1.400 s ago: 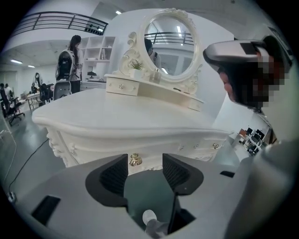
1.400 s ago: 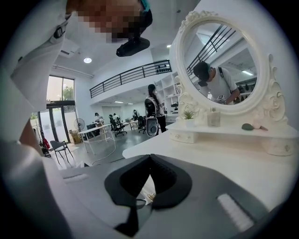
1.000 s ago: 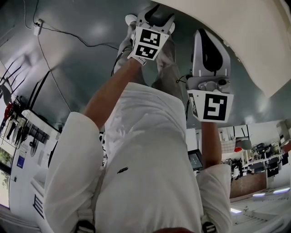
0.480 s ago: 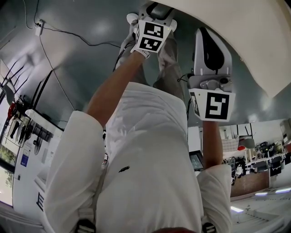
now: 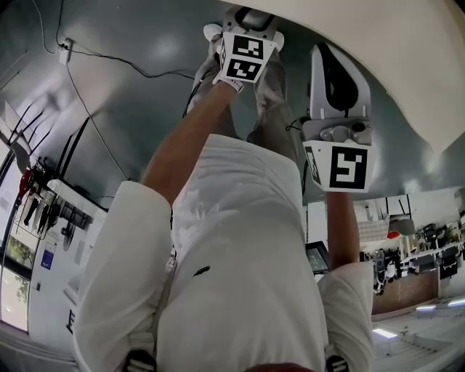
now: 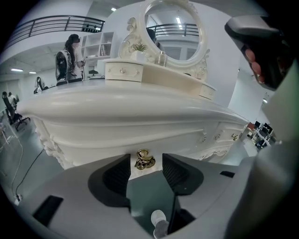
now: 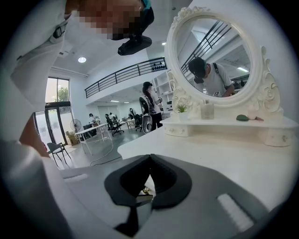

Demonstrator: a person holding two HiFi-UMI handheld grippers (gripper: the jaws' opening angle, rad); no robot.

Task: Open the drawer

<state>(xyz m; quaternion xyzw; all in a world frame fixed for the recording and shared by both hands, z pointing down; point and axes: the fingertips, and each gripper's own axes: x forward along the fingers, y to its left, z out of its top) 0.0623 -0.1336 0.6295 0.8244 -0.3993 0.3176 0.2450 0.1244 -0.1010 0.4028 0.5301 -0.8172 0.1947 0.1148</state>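
A white dressing table [image 6: 140,112] fills the left gripper view, its long drawer front [image 6: 154,140] flush with the frame. The drawer's gold handle [image 6: 145,159] sits just beyond and between the tips of my left gripper [image 6: 146,171], which is open and apart from it. In the head view the left gripper [image 5: 248,20] reaches under the table's edge [image 5: 378,43]. My right gripper [image 7: 149,161] is held above the tabletop [image 7: 224,158], its jaws shut and empty. In the head view the right gripper [image 5: 333,58] stands upright at the right.
An oval mirror [image 7: 217,60] and small drawers [image 6: 124,71] stand on the table's back. More drawer knobs [image 6: 233,137] run to the right. A cable [image 5: 109,54] crosses the grey floor. The person's shoe [image 6: 158,217] is below the left gripper. Other people [image 6: 70,56] stand far off.
My left gripper has crept a little forward toward the table's edge. The right gripper has hardly moved.
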